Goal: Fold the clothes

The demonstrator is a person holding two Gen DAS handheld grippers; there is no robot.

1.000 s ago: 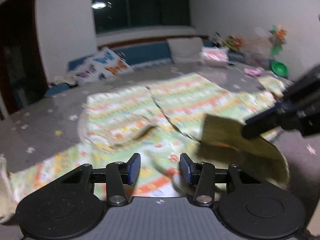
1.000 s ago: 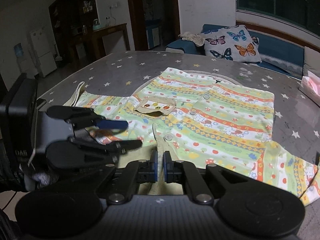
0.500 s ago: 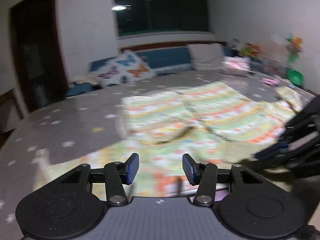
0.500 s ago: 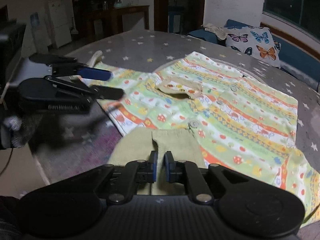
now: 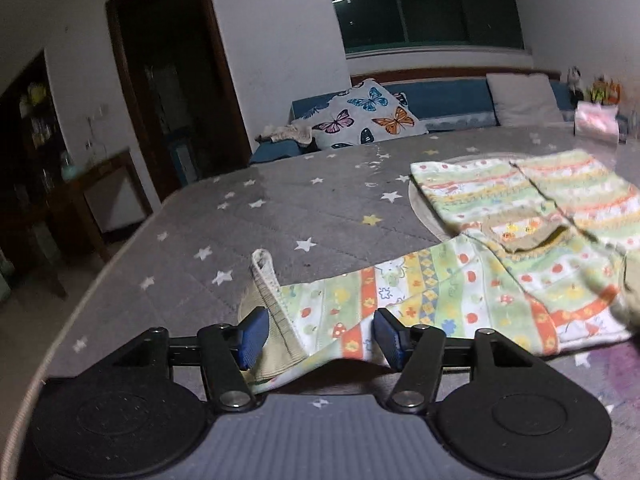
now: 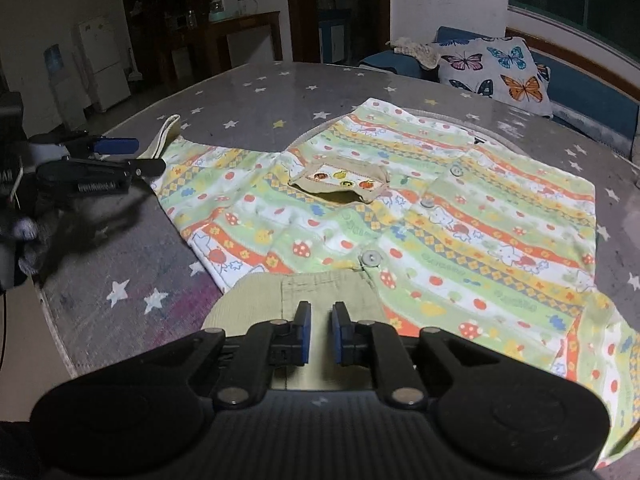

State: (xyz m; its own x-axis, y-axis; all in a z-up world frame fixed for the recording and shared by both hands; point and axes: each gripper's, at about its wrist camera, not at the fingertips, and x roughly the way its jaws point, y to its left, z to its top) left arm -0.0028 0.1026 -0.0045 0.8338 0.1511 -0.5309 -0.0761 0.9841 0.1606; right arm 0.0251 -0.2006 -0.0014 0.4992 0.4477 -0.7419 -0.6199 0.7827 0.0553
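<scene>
From the left wrist view, the left tool has its blue-padded fingers spread wide, with the sleeve of a patterned children's shirt lying between and just ahead of them. The ribbed beige cuff sits beside the left finger pad, its edge curled upward; whether pad and cuff touch is hard to tell. The shirt's body spreads out ahead and to the right on the grey star-printed surface, its beige collar open toward the camera. Far ahead, a butterfly-print pillow leans on a blue sofa.

From the right wrist view, the right tool shows its fingers nearly together, with a narrow gap between the pads and no cloth visibly pinched. Directly ahead of and under the tips lies the shirt's beige hem band, resting on the colourful front (three buttons run up the placket). The shirt lies flat ahead and to the right, front up. Off to the left, the left tool hovers at the cuff of the outstretched sleeve
</scene>
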